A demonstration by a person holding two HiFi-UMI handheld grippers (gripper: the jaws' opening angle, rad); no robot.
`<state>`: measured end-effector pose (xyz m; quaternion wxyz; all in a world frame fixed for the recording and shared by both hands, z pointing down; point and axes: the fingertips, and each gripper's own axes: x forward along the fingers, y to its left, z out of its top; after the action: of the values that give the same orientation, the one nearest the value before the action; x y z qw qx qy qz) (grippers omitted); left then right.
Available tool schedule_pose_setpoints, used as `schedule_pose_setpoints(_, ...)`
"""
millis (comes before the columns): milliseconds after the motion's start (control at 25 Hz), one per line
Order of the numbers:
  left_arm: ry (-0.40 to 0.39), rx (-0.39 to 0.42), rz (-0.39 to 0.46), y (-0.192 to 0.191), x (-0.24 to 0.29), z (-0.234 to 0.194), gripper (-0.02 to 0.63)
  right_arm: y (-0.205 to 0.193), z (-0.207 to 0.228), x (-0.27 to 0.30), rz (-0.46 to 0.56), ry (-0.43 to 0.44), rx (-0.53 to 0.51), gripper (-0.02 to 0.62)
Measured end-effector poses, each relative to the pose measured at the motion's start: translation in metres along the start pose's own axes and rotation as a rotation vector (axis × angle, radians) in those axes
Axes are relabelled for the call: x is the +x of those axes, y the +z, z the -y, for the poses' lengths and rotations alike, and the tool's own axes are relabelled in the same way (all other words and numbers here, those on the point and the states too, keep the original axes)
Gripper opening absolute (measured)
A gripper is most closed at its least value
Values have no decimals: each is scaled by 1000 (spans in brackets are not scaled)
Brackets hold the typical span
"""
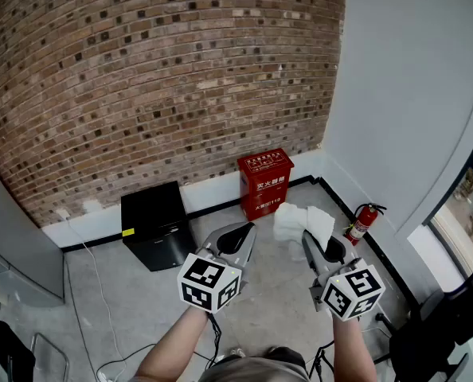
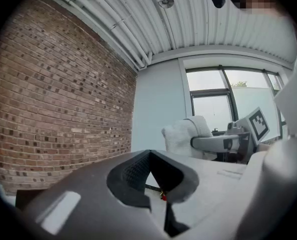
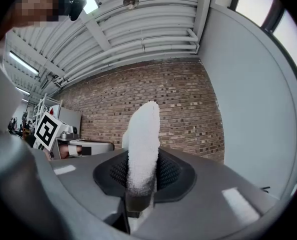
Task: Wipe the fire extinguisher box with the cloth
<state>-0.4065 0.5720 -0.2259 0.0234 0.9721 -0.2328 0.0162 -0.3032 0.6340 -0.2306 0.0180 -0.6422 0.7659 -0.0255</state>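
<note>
The red fire extinguisher box [image 1: 264, 183] stands on the floor against the brick wall, ahead of both grippers. My right gripper [image 1: 312, 243] is shut on a white cloth [image 1: 303, 223], which sticks up out of its jaws as a thick fold [image 3: 142, 144]. The cloth hangs in the air just right of the box, apart from it. My left gripper [image 1: 238, 237] is held level beside the right one, its jaws shut with nothing between them [image 2: 156, 179]. The cloth [image 2: 184, 134] and the right gripper [image 2: 223, 143] also show in the left gripper view.
A black cabinet [image 1: 157, 224] stands against the wall left of the box. A red fire extinguisher [image 1: 364, 222] stands on the floor at the right, by the grey wall. A window frame [image 1: 467, 205] runs along the right. Cables lie on the concrete floor [image 1: 101, 293].
</note>
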Motion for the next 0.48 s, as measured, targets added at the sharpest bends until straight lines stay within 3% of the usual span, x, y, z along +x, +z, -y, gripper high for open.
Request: schedule_pose_setpoints(480,-14,-6,-10,-1,12,4,0,0,7,6,-12,16,-5,107)
